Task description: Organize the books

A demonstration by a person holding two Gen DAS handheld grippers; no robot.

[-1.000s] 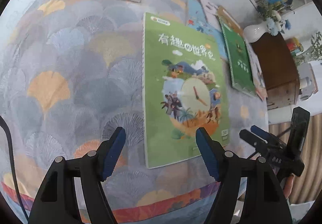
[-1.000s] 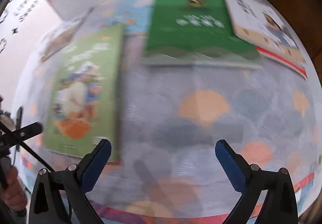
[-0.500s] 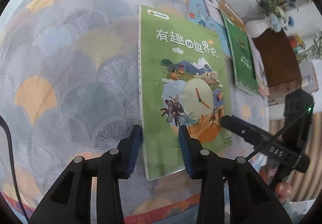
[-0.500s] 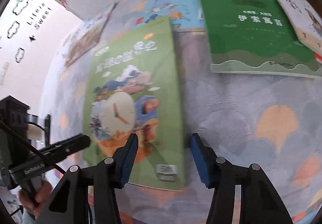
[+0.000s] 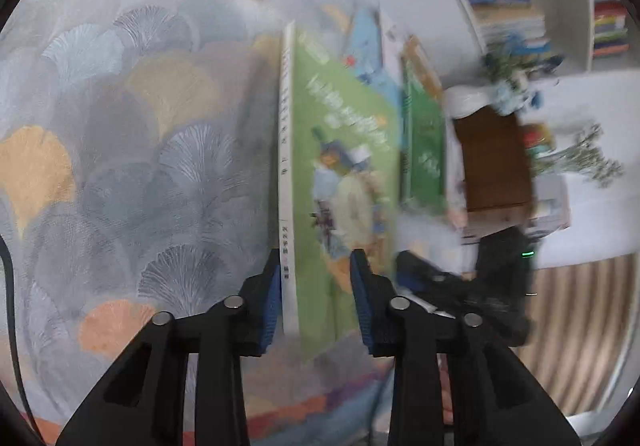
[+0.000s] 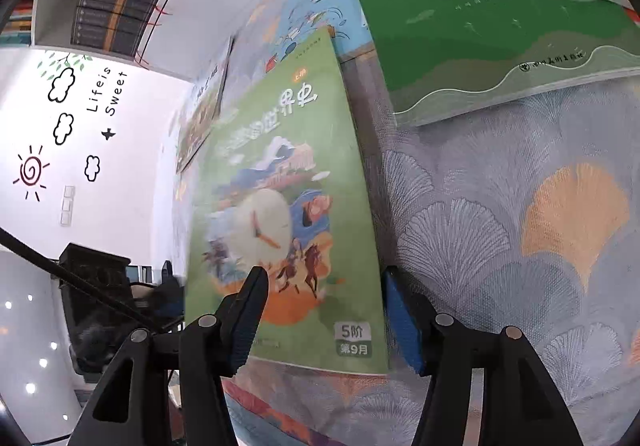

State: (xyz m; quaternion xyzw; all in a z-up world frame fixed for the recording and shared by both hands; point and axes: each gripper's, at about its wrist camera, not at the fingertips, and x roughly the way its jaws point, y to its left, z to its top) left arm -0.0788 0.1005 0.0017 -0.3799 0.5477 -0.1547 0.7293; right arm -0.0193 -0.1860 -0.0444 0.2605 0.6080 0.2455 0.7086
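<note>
Your left gripper (image 5: 316, 294) has the light green book (image 5: 344, 165) between its fingers at the spine corner; the jaws are closing, one blue pad against the white spine edge, the other on the cover, so it grips the book. That spine side is tilted up off the patterned cloth (image 5: 120, 145).

Your right gripper (image 6: 324, 318) straddles the same book's opposite lower corner. Its jaws are opening: the left pad lies over the cover, the right pad stands just beside the edge. Beyond those fingers, up and to the right, lies a dark green book (image 6: 480, 13).
</note>
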